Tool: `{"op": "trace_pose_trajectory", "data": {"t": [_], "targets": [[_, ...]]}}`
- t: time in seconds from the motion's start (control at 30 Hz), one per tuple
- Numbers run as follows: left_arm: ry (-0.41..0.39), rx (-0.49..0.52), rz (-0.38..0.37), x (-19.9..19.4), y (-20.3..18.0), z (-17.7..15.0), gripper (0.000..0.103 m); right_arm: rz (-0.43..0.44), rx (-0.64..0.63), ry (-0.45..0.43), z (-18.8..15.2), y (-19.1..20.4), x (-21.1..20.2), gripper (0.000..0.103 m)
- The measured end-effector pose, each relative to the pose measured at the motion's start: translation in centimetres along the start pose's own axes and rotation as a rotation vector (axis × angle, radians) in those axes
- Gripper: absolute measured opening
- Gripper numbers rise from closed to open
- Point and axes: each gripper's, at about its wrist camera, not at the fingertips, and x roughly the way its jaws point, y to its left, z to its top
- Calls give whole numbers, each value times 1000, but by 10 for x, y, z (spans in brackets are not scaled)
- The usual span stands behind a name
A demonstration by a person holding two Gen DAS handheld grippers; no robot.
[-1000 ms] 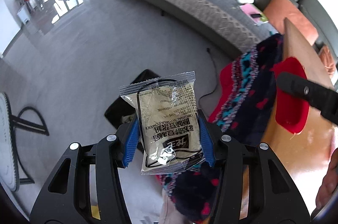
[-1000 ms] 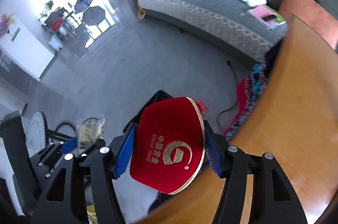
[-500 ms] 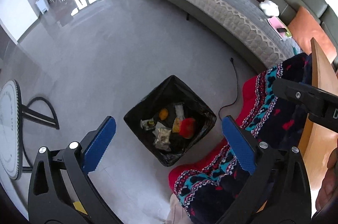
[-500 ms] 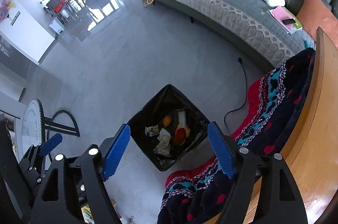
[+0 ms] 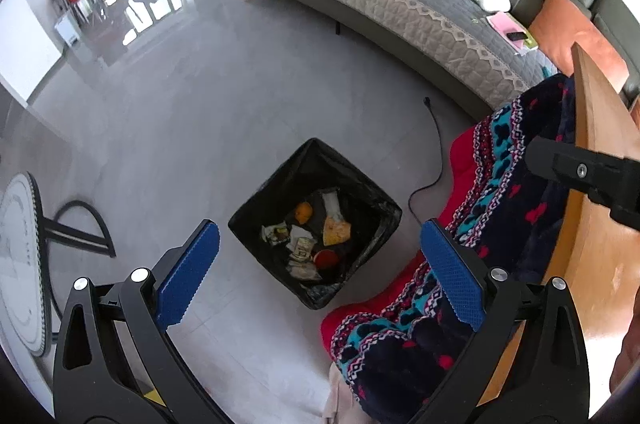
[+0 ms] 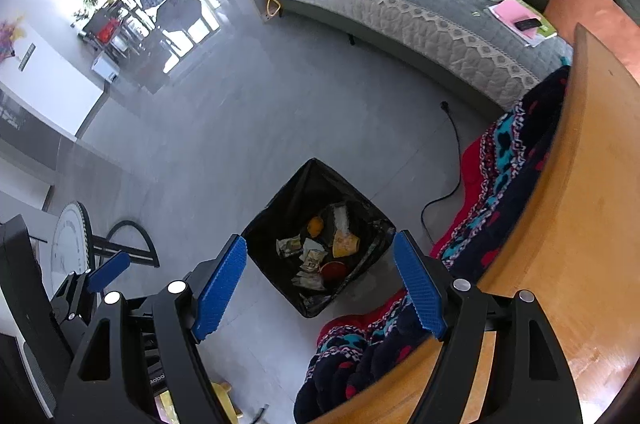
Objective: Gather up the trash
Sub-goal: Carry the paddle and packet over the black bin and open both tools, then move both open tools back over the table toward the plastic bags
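Note:
A black-lined trash bin (image 5: 384,202) (image 6: 280,220) stands on the grey floor below both grippers. Inside lie several wrappers, among them the beige powder packet (image 5: 302,249) (image 6: 312,259), a yellow wrapper, an orange piece and the red round box (image 5: 326,259) (image 6: 333,269). My left gripper (image 5: 318,274) hangs open above the bin, nothing between its blue pads. My right gripper (image 6: 320,284) is open too, empty, over the same bin. Part of the right gripper (image 5: 588,176) shows at the right of the left wrist view, and a left fingertip (image 6: 108,270) at the left of the right wrist view.
A wooden table edge (image 6: 580,224) with a patterned dark blanket (image 5: 492,224) (image 6: 504,192) runs along the right. A black cable (image 5: 436,160) lies on the floor. A long grey sofa (image 5: 400,4) stands behind, a round stand (image 5: 20,264) at the left.
A second ago the left gripper held the beige packet and the right held the red box. Both jaws opened; both items now lie in the bin.

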Motion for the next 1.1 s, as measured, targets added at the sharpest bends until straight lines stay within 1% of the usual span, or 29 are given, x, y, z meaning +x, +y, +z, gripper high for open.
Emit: {"op": "trace_pose_trajectory", "data": {"t": [0.1,0.23,0.37,0.57,0.73,1.1], "targets": [[5,19,-42,-5,-13,1,97,-7,13,-13,-5,-10,-11,77],[0,50,-70,-13,-33,-1,97,-14,33,-39,-12,-25,-29,77],[-12,80,-77,-22,-56,-3,97,-23,69,-66,-21,-47,-47,77],[-36,162,-113,-39,-100,-7,97,-40,128,-105,-38,-83,-74,77],[-46,243,-159,-49,-147,-15,97,-75,180,-143,-58,-122,-100,77],[-42,410,-257,-65,-249,-41,97,-178,334,-195,-115,-228,-153,77]]}}
